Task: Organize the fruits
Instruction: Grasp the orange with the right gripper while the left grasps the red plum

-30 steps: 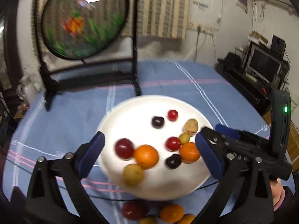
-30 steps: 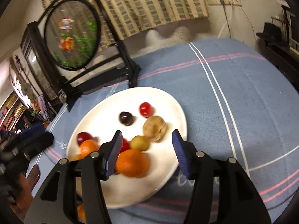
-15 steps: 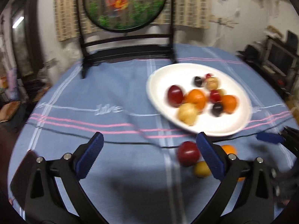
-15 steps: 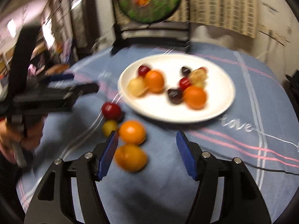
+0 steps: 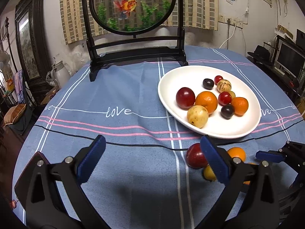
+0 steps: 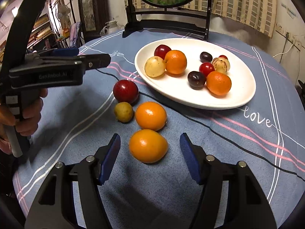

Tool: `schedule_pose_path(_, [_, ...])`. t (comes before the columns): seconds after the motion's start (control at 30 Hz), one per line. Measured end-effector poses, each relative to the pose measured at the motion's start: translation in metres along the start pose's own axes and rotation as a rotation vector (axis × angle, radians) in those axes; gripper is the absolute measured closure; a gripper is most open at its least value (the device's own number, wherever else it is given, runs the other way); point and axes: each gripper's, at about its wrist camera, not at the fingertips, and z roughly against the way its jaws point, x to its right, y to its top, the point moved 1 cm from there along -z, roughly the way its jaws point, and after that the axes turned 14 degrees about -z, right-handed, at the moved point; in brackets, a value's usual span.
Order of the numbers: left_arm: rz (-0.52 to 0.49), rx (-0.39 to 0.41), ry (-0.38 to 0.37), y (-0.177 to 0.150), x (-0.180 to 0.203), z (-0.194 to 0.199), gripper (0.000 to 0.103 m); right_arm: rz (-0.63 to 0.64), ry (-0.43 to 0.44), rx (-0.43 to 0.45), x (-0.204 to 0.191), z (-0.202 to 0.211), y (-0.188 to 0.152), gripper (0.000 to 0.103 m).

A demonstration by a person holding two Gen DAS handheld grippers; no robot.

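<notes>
A white plate holds several fruits: oranges, red and dark plums, yellow fruits. On the cloth in front of it lie a red plum, a small yellow-green fruit, and two oranges. My right gripper is open, its blue pads either side of the nearer orange, not touching. My left gripper is open and empty over bare cloth, left of the loose fruits; it also shows in the right wrist view.
A round goldfish screen on a black stand stands at the table's back. The blue tablecloth has "love" stripes. A dark flat object lies at the near left edge. Furniture surrounds the table.
Both grippers have pulled back from over the plate toward the table's near side. The loose fruits now lie in front of the right gripper, which has come closer to the nearer orange.
</notes>
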Motion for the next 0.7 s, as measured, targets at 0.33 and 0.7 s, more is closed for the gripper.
schedule_pose_path(0.33, [0.049, -0.014, 0.009, -0.002, -0.012, -0.003, 0.002, 0.015, -0.022, -0.024, -0.001, -0.007, -0.003, 0.054])
schedule_pose_path(0.7, [0.092, -0.048, -0.057, -0.005, -0.017, -0.013, 0.002, -0.041, 0.011, -0.012, 0.006, 0.002, 0.002, 0.060])
